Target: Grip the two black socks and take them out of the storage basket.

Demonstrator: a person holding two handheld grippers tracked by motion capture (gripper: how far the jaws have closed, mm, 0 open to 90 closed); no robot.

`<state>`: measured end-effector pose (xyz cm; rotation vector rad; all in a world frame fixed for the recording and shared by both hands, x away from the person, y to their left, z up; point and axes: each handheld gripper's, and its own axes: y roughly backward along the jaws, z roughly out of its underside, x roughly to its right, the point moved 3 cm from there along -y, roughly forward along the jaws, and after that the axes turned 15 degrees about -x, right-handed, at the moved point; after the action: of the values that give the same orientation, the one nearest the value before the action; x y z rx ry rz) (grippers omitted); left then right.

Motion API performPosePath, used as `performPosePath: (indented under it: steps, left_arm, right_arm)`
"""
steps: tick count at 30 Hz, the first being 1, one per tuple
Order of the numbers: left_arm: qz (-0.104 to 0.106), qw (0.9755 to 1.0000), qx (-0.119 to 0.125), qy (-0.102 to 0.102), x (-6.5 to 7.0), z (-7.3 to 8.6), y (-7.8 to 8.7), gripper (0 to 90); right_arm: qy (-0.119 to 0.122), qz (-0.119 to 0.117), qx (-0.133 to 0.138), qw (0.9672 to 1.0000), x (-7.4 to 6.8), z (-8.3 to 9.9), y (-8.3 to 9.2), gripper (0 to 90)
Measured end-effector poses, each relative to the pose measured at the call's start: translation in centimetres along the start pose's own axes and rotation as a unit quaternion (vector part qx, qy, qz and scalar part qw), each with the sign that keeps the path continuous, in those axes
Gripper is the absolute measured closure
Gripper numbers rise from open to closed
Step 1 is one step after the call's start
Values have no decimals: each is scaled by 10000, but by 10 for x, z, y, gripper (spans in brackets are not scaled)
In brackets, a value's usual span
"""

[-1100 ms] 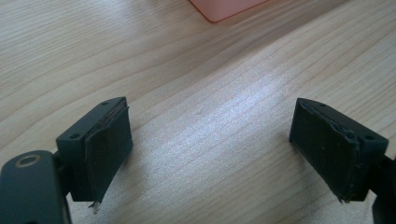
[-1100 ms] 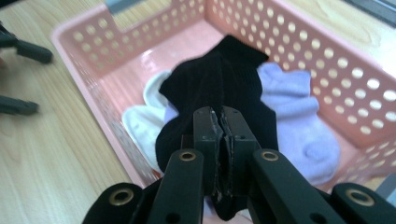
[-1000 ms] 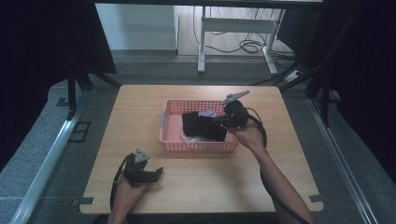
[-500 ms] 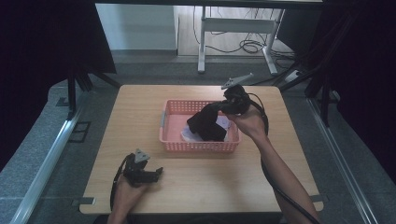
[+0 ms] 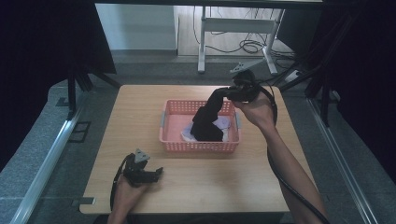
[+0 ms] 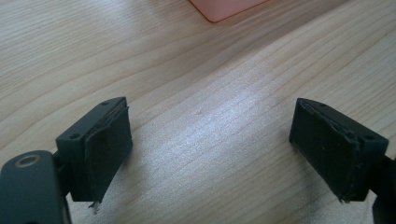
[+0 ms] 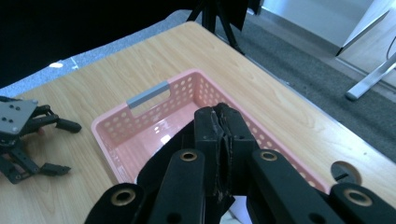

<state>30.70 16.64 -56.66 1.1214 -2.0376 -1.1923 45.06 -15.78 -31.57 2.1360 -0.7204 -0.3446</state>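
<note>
We record one bench (image 5: 196,186). One pink basket (image 5: 175,126), below the right gripper's (image 5: 232,90) jaws. One black cloth (image 5: 208,119), clamped in those closed jaws, its long axis slanting down into the basket. One left gripper (image 6: 210,140), jaws wide apart, empty, bare bench between them.

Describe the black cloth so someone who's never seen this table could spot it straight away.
On the wooden table stands a pink basket. The black cloth rises out of it, pinched by the right gripper. It is the only dark item, above pale ones.
</note>
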Motion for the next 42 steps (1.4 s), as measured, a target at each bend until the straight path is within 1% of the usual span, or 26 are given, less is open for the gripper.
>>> performPosePath:
  steps: [2, 3, 5, 8, 9, 10, 15, 17, 19, 23, 26, 28, 33, 34, 36, 37, 39, 42]
  left_arm:
    - [-1, 10000, -1, -2, 0, 0, 0, 128]
    - [0, 10000, -2, -2, 0, 0, 0, 128]
    - [0, 10000, -1, -1, 0, 0, 0, 128]
    - [10, 10000, -2, 19, 0, 0, 0, 128]
    - [2, 10000, -19, -24, 0, 0, 0, 128]
    - [2, 10000, -19, -24, 0, 0, 0, 128]
    - [2, 10000, -18, -24, 0, 0, 0, 128]
    - [0, 10000, -19, -23, 0, 0, 0, 128]
    - [1, 10000, -17, -21, 0, 0, 0, 128]
    - [2, 10000, -19, -23, 0, 0, 0, 128]
    - [2, 10000, -19, -22, 0, 0, 0, 128]
    - [1, 10000, -19, -21, 0, 0, 0, 128]
    - [1, 10000, -17, -23, 0, 0, 0, 128]
    - [1, 10000, -16, -22, 0, 0, 0, 128]
    - [2, 10000, -16, -22, 0, 0, 0, 128]
    - [1, 10000, -15, -21, 0, 0, 0, 128]
    - [3, 10000, -15, -20, 0, 0, 0, 128]
    - [1, 10000, -16, -23, 0, 0, 0, 128]
  right_arm:
    - [-8, 30, 37, 10000, 1, -2, 7, 862]
    - [-10, 84, 60, 9999, 3, -3, 13, 862]
    - [-11, 116, 73, 9999, 4, -3, 16, 862]
    - [-50, 201, 123, 9997, 7, -3, 27, 862]
    - [-87, 226, 149, 9996, 8, -2, 32, 862]
    - [-87, 226, 149, 9996, 8, -2, 32, 862]
    - [-142, 332, 200, 9991, 13, 0, 46, 862]
    - [-175, 392, 257, 9987, 15, 1, 54, 862]
    - [-184, 402, 276, 9986, 16, 2, 56, 862]
    - [-215, 511, 330, 9979, 19, 5, 68, 862]
    - [-233, 545, 346, 9976, 20, 6, 71, 861]
    - [-270, 626, 351, 9971, 23, 10, 77, 861]
    - [-343, 713, 363, 9962, 29, 18, 85, 860]
    - [-403, 781, 354, 9955, 33, 23, 89, 860]
    - [-426, 799, 355, 9953, 34, 26, 91, 860]
    - [-507, 845, 355, 9945, 38, 33, 94, 860]
    - [-529, 866, 355, 9942, 40, 35, 96, 860]
    - [-660, 939, 347, 9928, 48, 49, 101, 860]
